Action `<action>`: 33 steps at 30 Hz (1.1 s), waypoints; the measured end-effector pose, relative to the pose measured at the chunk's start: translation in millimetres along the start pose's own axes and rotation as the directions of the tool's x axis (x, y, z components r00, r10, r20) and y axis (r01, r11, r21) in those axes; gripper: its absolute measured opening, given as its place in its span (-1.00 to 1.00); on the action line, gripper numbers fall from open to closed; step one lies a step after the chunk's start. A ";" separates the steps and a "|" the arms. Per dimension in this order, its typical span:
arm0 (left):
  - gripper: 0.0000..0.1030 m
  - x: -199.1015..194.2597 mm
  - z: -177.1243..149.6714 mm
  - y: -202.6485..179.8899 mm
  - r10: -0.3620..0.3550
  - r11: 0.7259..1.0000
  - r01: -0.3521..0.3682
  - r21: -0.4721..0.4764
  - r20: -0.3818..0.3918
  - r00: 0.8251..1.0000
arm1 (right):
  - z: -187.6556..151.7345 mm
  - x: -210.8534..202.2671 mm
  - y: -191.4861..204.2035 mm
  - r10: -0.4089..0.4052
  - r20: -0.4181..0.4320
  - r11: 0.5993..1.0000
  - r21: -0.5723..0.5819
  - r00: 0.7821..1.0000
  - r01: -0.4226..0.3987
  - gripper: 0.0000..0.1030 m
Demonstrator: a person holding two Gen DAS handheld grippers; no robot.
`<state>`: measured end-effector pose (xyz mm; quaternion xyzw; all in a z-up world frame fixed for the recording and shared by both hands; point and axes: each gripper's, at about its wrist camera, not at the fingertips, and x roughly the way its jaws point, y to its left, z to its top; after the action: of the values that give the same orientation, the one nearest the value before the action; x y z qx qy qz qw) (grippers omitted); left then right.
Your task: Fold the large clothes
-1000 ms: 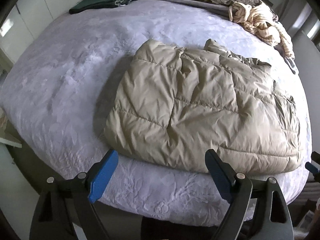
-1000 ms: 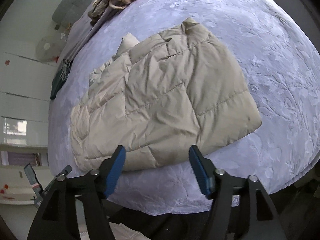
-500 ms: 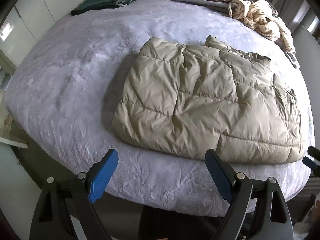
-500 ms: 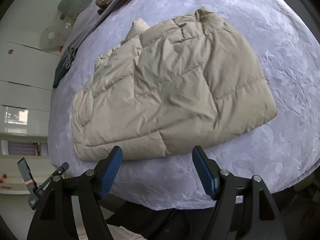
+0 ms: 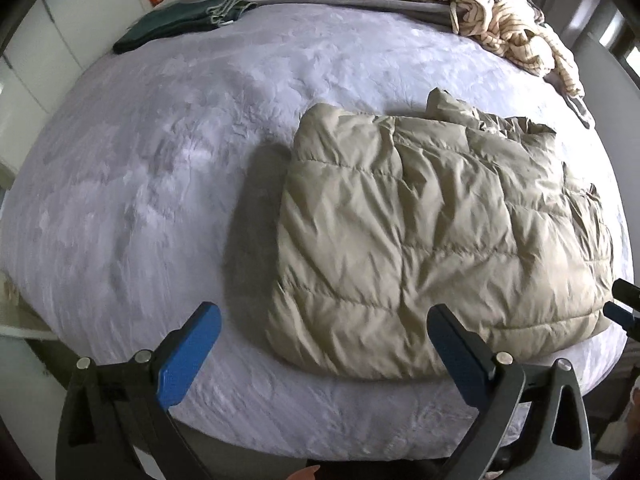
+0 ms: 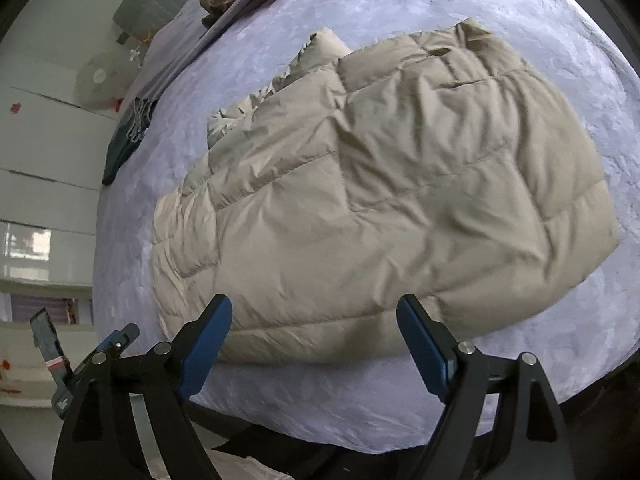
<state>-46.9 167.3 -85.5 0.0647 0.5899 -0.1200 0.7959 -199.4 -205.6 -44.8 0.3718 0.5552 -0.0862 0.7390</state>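
Note:
A beige quilted puffer jacket (image 5: 432,236) lies folded into a rough rectangle on the lavender bed (image 5: 140,184). It also shows in the right wrist view (image 6: 384,196). My left gripper (image 5: 320,320) is open and empty, hovering near the jacket's near left corner. My right gripper (image 6: 312,312) is open and empty, hovering over the jacket's near edge. The other gripper shows at the edge of each view, on the right of the left wrist view (image 5: 624,312) and at lower left of the right wrist view (image 6: 116,344).
A folded dark green garment (image 5: 180,24) lies at the far left of the bed. A pile of cream and brown clothes (image 5: 508,28) lies at the far right. White cabinets (image 6: 40,184) stand beside the bed. The bed's near edge (image 5: 320,436) is just below the grippers.
Both grippers have moved closer to the jacket's near edge. The left one has shifted left, so the jacket sits further right in its view. The jacket has not moved.

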 end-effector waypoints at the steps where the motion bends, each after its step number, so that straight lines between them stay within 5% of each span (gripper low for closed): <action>1: 1.00 2.4 2.3 1.0 -0.002 1.000 0.002 0.002 -0.004 1.000 | 0.8 4.1 3.4 -0.002 -0.003 1.000 0.007 1.000 0.002 0.68; 13: 1.00 44.9 20.0 3.4 -0.039 0.998 0.042 0.036 -0.080 0.996 | 5.7 27.1 33.0 -0.030 0.012 1.000 -0.008 0.999 0.031 0.72; 18: 1.00 60.9 23.8 9.6 -0.120 0.992 0.124 0.035 -0.114 0.986 | 6.4 35.5 46.6 -0.054 0.031 0.998 -0.026 0.998 0.055 0.72; 23: 1.00 73.4 39.3 36.7 -0.228 0.973 0.231 0.025 -0.104 0.968 | 9.6 52.7 49.9 -0.062 -0.074 0.998 -0.008 0.995 0.062 0.72; 26: 1.00 93.1 50.0 58.9 -0.359 0.932 0.361 -0.016 -0.148 0.921 | 8.0 57.4 52.3 -0.080 -0.086 0.997 -0.008 0.993 0.080 0.72; 31: 1.00 136.9 54.9 75.7 -0.547 0.836 0.537 -0.110 -0.236 0.803 | 5.1 61.9 54.1 -0.110 -0.101 0.994 -0.001 0.989 0.111 0.72; 33: 1.00 154.1 55.2 73.0 -0.621 0.782 0.606 -0.148 -0.267 0.737 | 4.4 64.7 56.4 -0.120 -0.104 0.993 0.004 0.987 0.121 0.72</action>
<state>66.0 206.4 -219.1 -0.1359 0.6951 -0.3490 0.6136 -141.7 -150.1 -76.0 0.3455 0.6139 -0.1139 0.7006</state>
